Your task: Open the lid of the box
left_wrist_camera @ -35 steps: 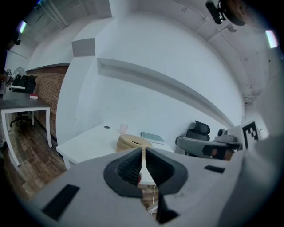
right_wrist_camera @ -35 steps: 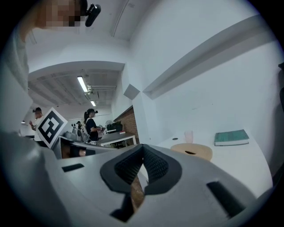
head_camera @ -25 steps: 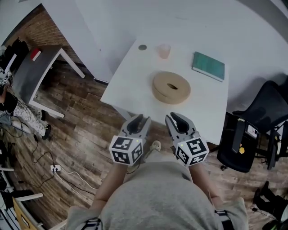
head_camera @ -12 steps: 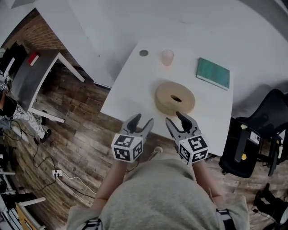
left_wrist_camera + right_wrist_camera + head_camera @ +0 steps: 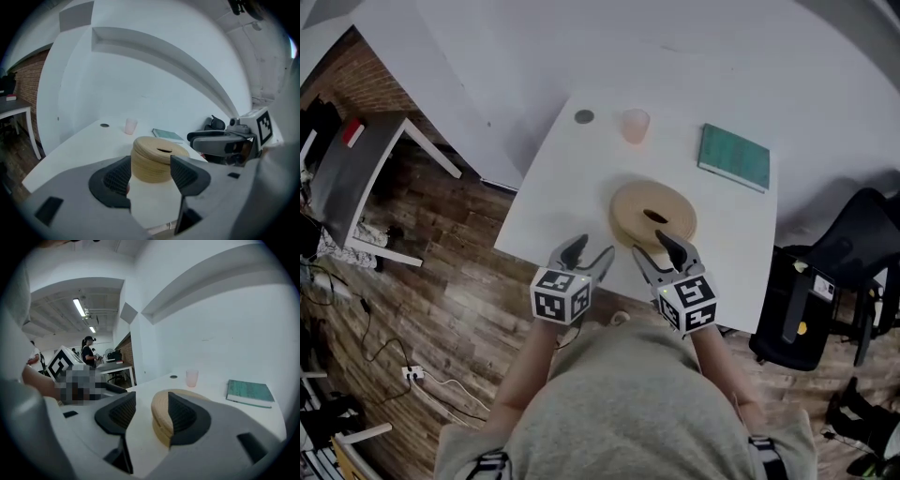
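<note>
A round tan wooden box (image 5: 652,214) with a slotted lid sits near the front of the white table (image 5: 553,202). My left gripper (image 5: 589,251) hovers over the table's near edge, a little short of the box and to its left. In the left gripper view its jaws are opening, with nothing between them; the box (image 5: 157,158) shows beyond the gap. My right gripper (image 5: 654,246) is at the box's near rim. Its jaws are opening too and hold nothing; the box (image 5: 161,416) lies just ahead, partly hidden by the right finger (image 5: 185,420).
At the table's far side stand a pink cup (image 5: 635,125), a small dark disc (image 5: 583,117) and a green book (image 5: 734,157). A black office chair (image 5: 834,272) is to the right, a grey table (image 5: 356,173) to the left. A wall runs behind.
Both grippers have moved forward from over the floor to the table's near edge, close to the box. Their jaws have gone from nearly shut to wide apart.
</note>
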### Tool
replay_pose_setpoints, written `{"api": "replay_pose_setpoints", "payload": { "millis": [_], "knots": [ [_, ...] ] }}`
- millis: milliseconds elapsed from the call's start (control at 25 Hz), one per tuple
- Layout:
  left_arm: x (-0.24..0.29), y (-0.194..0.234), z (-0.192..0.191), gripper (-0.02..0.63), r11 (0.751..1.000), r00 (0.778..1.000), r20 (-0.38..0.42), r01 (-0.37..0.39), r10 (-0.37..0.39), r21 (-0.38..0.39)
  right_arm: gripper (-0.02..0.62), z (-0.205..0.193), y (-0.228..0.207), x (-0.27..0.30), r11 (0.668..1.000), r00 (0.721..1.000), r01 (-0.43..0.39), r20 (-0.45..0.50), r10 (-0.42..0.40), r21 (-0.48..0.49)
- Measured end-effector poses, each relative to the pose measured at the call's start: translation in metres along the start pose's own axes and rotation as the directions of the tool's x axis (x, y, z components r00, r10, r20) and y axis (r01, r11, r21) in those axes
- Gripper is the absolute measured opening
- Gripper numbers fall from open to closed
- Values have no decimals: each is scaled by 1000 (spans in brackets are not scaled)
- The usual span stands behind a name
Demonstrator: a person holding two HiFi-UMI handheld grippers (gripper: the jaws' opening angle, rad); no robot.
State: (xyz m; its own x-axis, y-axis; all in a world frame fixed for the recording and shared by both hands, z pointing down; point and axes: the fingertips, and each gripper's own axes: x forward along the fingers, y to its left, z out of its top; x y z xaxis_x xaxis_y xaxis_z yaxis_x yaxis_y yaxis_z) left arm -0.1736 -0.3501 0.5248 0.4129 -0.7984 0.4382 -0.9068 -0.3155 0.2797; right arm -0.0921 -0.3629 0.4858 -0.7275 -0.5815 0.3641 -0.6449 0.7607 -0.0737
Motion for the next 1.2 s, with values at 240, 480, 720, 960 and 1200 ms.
{"api": "replay_pose_setpoints", "payload": {
  "millis": [240,480,720,960,1200],
  "knots": [
    [30,4,-14,244,998,995,-84,51,-48,38,209,-16,-3,15,997,996,-10,-85,3,-78],
    [55,12,-33,244,992,984,-167,73,-55,104,209,-31,-4,30,992,986,-18,-169,-4,-126],
    [76,23,-47,254,980,967,-246,113,-71,162,207,-35,-3,52,970,970,-15,-240,-45,-242],
    [92,30,-54,258,967,948,-299,170,-109,188,205,-42,-10,69,951,943,-8,-318,-95,-309],
    [103,29,-58,258,957,930,-332,229,-159,181,198,-50,-14,82,930,915,-34,-385,-118,-365]
  ]
}}
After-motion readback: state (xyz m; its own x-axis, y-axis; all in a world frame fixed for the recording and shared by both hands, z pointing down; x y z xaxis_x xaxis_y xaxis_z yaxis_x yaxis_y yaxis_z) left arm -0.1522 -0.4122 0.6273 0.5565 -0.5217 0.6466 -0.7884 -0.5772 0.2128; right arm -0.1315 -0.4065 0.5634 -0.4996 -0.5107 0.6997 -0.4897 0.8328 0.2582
